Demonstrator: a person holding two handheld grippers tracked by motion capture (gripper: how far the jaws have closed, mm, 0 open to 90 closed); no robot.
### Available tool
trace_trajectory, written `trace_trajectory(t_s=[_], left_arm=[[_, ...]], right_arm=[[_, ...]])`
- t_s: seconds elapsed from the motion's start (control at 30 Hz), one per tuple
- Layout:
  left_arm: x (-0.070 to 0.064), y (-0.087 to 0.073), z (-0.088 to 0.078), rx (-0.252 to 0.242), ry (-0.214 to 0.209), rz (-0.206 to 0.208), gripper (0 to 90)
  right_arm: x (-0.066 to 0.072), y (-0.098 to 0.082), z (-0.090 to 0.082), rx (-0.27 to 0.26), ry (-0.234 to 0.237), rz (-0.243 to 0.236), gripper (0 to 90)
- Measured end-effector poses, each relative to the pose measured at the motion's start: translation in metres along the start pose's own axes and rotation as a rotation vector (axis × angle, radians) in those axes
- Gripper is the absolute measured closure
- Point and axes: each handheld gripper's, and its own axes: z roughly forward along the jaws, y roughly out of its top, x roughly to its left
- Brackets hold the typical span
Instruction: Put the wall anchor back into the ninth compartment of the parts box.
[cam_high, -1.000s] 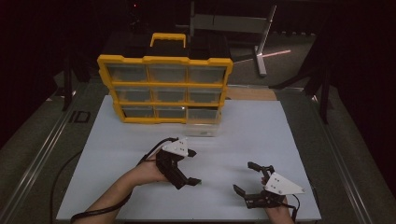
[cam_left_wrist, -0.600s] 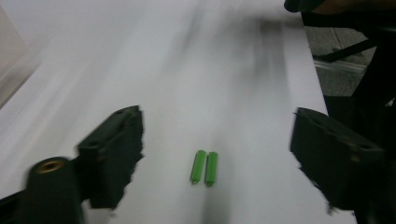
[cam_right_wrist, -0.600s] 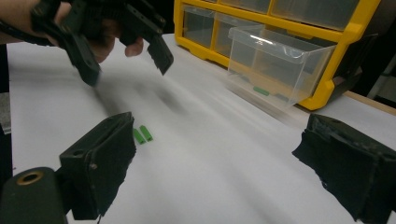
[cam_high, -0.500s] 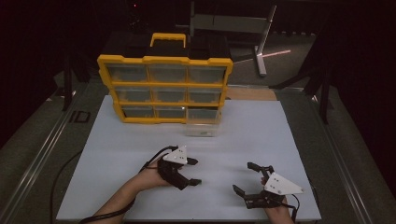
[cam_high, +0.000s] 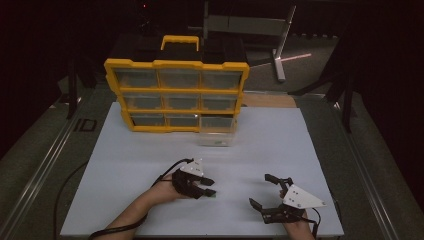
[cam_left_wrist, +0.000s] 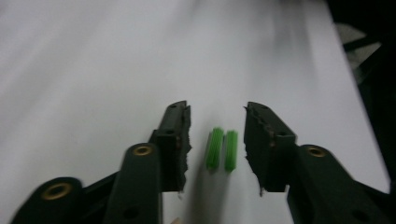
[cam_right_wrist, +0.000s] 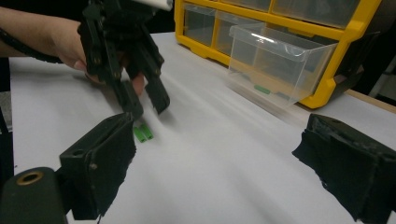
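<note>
Green piece in the high view — too small to make out.

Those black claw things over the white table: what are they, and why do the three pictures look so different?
They are hand-held grippers: a person holds one in each hand. The high view looks down on the white table, with the left gripper and the right gripper. The other two pictures come from cameras riding on the grippers, looking along their black jaws. At the back stands a yellow drawer cabinet, with one clear plastic drawer pulled out. Two small green ridged plastic pieces lie on the table between the left gripper's jaws, which have just been closing but do not yet touch them. The right gripper is open and holds nothing.
</note>
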Motion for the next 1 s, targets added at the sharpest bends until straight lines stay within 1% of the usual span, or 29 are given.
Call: trace_trajectory(t_s=[0.03,0.07,0.17,0.2,0.37,0.43,0.5,0.53,0.6,0.67,0.7,0.73,0.9,0.97,1.0], left_arm=[[0.0007,-0.0015,0.0024,0.013,-0.009,-0.006,62.0],[0.001,-0.0021,0.0036,0.014,-0.008,-0.008,64.3],[0.0033,-0.0026,0.0043,0.005,-0.008,-0.014,66.7],[0.0041,-0.0025,0.0043,0.002,-0.014,-0.019,66.8],[0.0046,-0.0022,0.0071,0.025,-0.014,-0.016,70.9],[0.0053,-0.0016,0.0079,0.034,-0.005,-0.02,73.4],[0.005,-0.0013,0.008,0.037,0.0,-0.013,75.5],[0.0051,-0.0011,0.0082,0.038,0.0,-0.016,76.8],[0.0051,-0.0008,0.0083,0.042,0.007,-0.01,77.4],[0.0052,0.0,0.0086,0.048,0.015,-0.003,80.0],[0.0062,0.0007,0.0089,0.054,0.019,-0.006,82.7],[0.0064,0.0014,0.0088,0.059,0.017,-0.006,83.9],[0.0048,0.0037,0.0088,0.074,0.028,0.02,84.5],[0.0046,0.0044,0.0073,0.08,0.032,0.027,84.6],[0.0047,0.0046,0.0062,0.08,0.035,0.03,84.6]], right_arm=[[0.0,0.0,0.0,0.0,0.0,0.0,9.7],[0.0002,0.0002,-0.0002,0.0,0.0,-0.002,9.7],[0.0,0.0004,-0.0008,-0.002,-0.003,-0.004,9.7],[-0.0001,0.0002,-0.0008,-0.002,-0.003,-0.002,9.7],[-0.0001,-0.0001,-0.0003,0.002,-0.002,-0.001,9.7],[0.0,0.0,-0.0003,0.003,-0.003,-0.002,9.7],[-0.0001,0.0,-0.0003,0.002,-0.003,-0.001,9.7],[-0.0002,0.0,-0.0004,0.003,-0.004,-0.001,9.7],[-0.0002,-0.0001,-0.0002,0.003,-0.004,-0.002,9.7],[0.0001,-0.0001,-0.0001,0.005,-0.004,0.001,9.7],[0.0,-0.0001,0.0,0.006,-0.004,0.0,9.7],[-0.0001,-0.0002,0.0001,0.006,-0.004,0.0,9.7],[0.0,0.0,0.0001,0.006,-0.004,0.0,9.7],[-0.0002,0.0002,-0.0006,0.003,-0.017,-0.004,9.7],[-0.0005,0.0005,-0.0014,-0.003,-0.021,0.002,9.7]])
